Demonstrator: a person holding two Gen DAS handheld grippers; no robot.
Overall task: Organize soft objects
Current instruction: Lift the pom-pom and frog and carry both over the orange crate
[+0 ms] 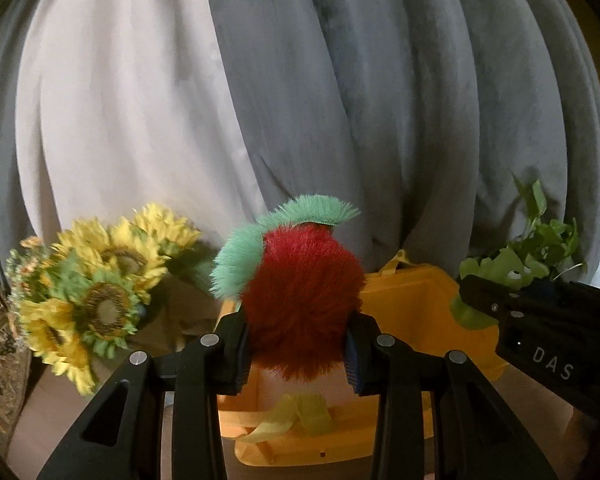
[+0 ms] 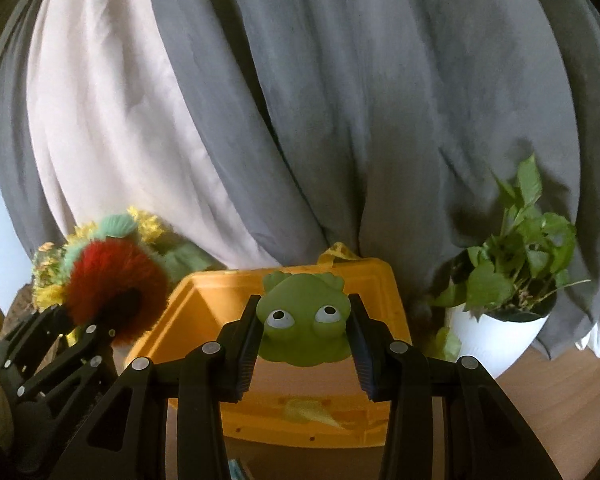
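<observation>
Grey curtains (image 2: 380, 100) are hanging behind the orange bin (image 2: 204, 308). Your left gripper (image 1: 298, 354) is clamping the red fuzzy ball (image 1: 300, 300) across its middle; your right gripper (image 2: 302, 350) is clenching the green frog toy (image 2: 302, 320) at its cheeks. Both are hovering before the bin. Both look light and squashy, so you are gripping gently

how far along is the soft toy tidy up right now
Midway. Done: something yellow-green already lies in the orange bin. In hand: the left hand-held gripper clamps the red furry toy, the right hand-held gripper the green frog, both just short of the bin. Left: dropping both in.
</observation>
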